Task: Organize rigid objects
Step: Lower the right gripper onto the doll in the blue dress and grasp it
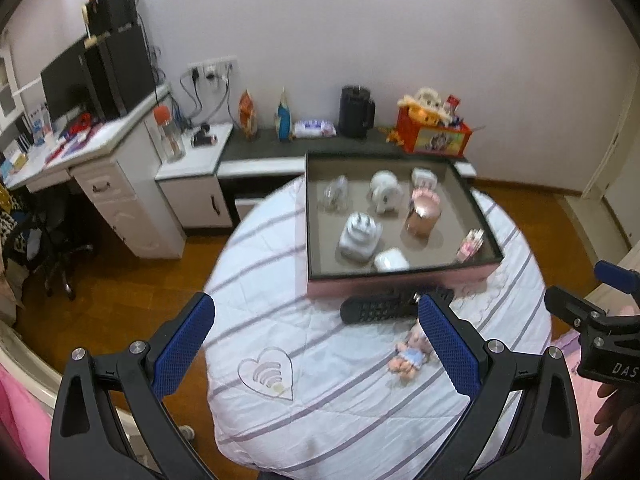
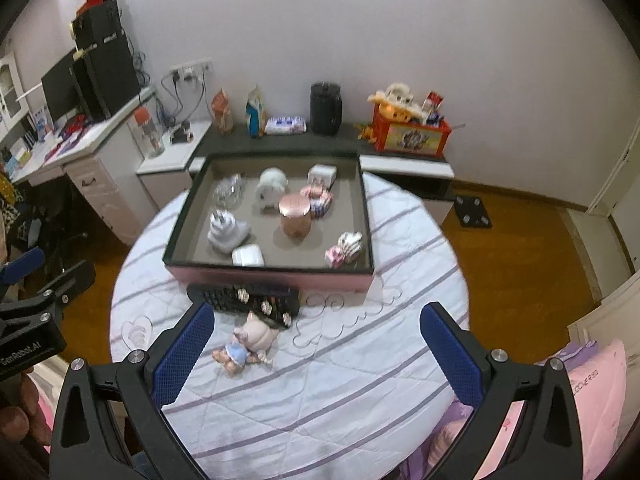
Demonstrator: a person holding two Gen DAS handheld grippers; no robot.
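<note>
On the near side of the quilted bed (image 2: 320,400), both tools hang wide apart and empty: left tool (image 1: 316,344), right tool (image 2: 316,354). Six or so items already sit in the tray (image 2: 272,276). Outside it lie the remote (image 2: 244,300) and doll (image 2: 248,344), touching. Judging by this, collecting leftovers is underway; next, close on the doll.

We record: pink-sided tray (image 2: 272,278), grey inside; black remote (image 2: 244,300); white bedspread (image 2: 320,380), lilac stripes; rose-gold jar (image 2: 295,216).
</note>
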